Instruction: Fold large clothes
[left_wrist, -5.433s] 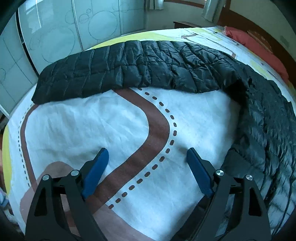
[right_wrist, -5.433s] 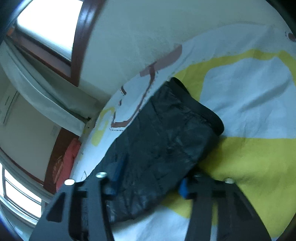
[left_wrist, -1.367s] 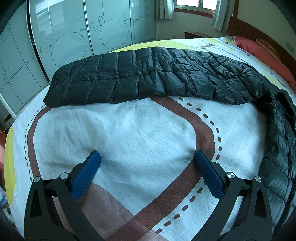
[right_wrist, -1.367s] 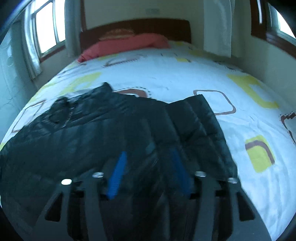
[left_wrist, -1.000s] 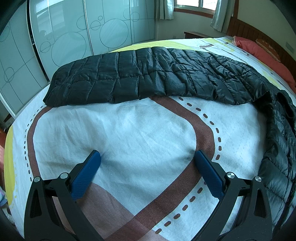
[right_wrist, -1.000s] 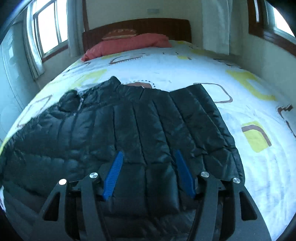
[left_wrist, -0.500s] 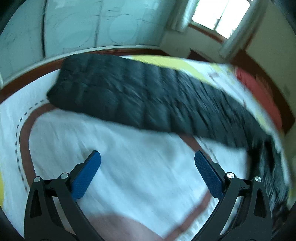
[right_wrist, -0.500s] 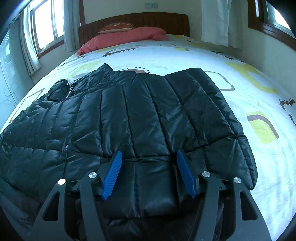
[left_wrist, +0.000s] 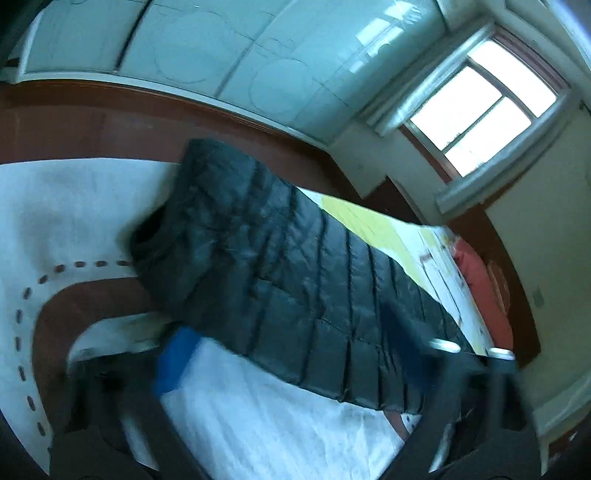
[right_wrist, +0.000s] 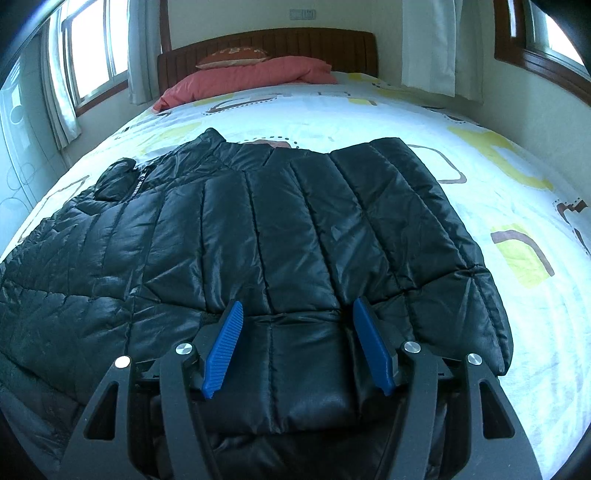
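A black quilted puffer jacket (right_wrist: 258, 229) lies spread on the bed in the right wrist view. Its right sleeve (right_wrist: 306, 354) is folded over the body. My right gripper (right_wrist: 297, 306) is shut on that thick folded sleeve, whose padding fills the gap between the blue pads. In the blurred left wrist view, the other long sleeve (left_wrist: 277, 266) lies stretched across the sheet. My left gripper (left_wrist: 291, 343) is right at this sleeve's near edge with its jaws closing. One blue finger (left_wrist: 173, 362) is beside the edge, the other over the fabric, and no squeeze shows.
The patterned white bedsheet (left_wrist: 258, 417) surrounds the jacket. A red pillow (right_wrist: 251, 79) and a wooden headboard (right_wrist: 266, 44) are at the far end. Glass wardrobe doors (left_wrist: 221, 55) and a strip of brown floor (left_wrist: 92, 125) lie beyond the bed's left side.
My left gripper swung across and rolled toward the long sleeve, and its fingers have come closer together. The right gripper has stayed put on the folded sleeve.
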